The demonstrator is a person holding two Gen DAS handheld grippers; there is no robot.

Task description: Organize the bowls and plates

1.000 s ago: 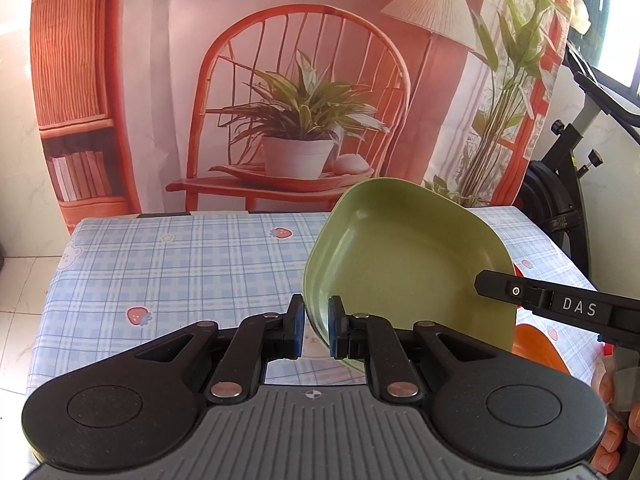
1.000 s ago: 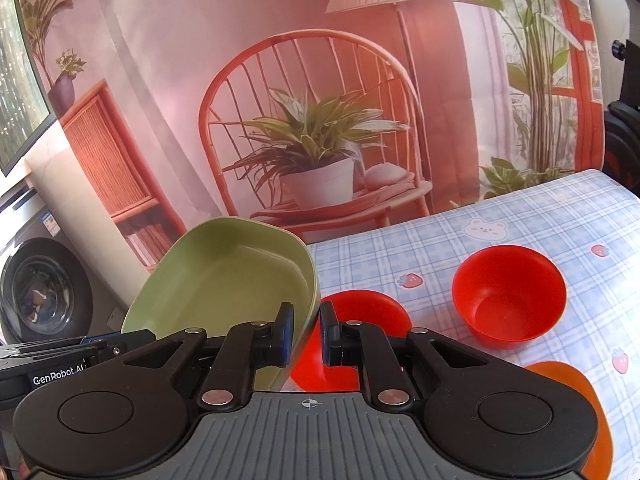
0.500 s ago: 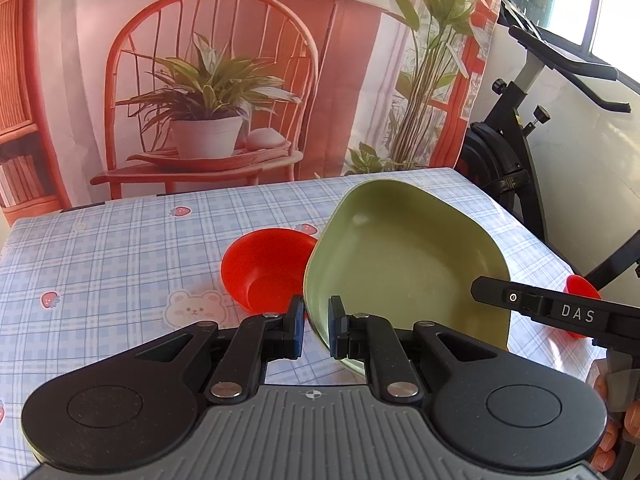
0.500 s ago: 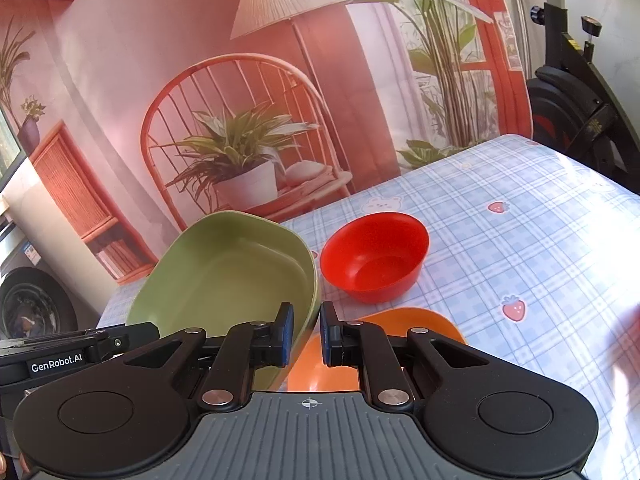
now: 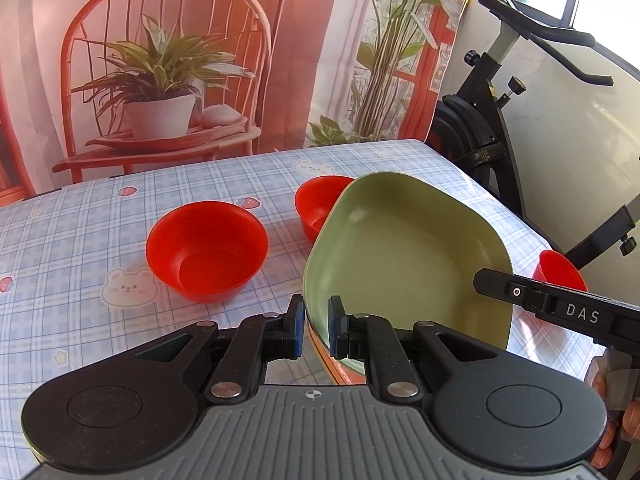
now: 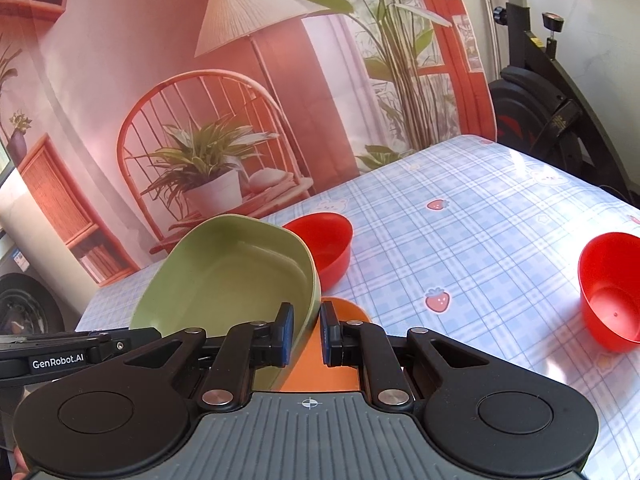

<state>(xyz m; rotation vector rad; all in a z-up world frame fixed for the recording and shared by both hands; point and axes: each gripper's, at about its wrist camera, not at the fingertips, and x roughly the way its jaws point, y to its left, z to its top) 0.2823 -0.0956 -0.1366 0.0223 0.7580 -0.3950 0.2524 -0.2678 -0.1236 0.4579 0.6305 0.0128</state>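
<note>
I hold a green square plate [image 5: 408,264] between both grippers, tilted, just above an orange plate [image 6: 320,360] on the table. My left gripper [image 5: 314,326] is shut on the green plate's left rim. My right gripper [image 6: 304,334] is shut on its right rim [image 6: 310,280]. Three red bowls stand on the checked tablecloth: a large one [image 5: 206,250] at left, one [image 5: 316,206] behind the green plate, and one [image 5: 560,270] at right. The right wrist view shows two of the bowls, one [image 6: 324,246] behind the plate and one [image 6: 610,288] at right.
The table [image 5: 80,280] carries a blue checked cloth with bears and strawberries. A printed backdrop [image 5: 200,60] hangs behind it. An exercise bike [image 5: 500,100] stands off the table's right side. A washing machine [image 6: 20,308] is at far left.
Both grippers have carried the green plate rightwards and down over the table. The orange plate now lies right under it, and more red bowls have come into view.
</note>
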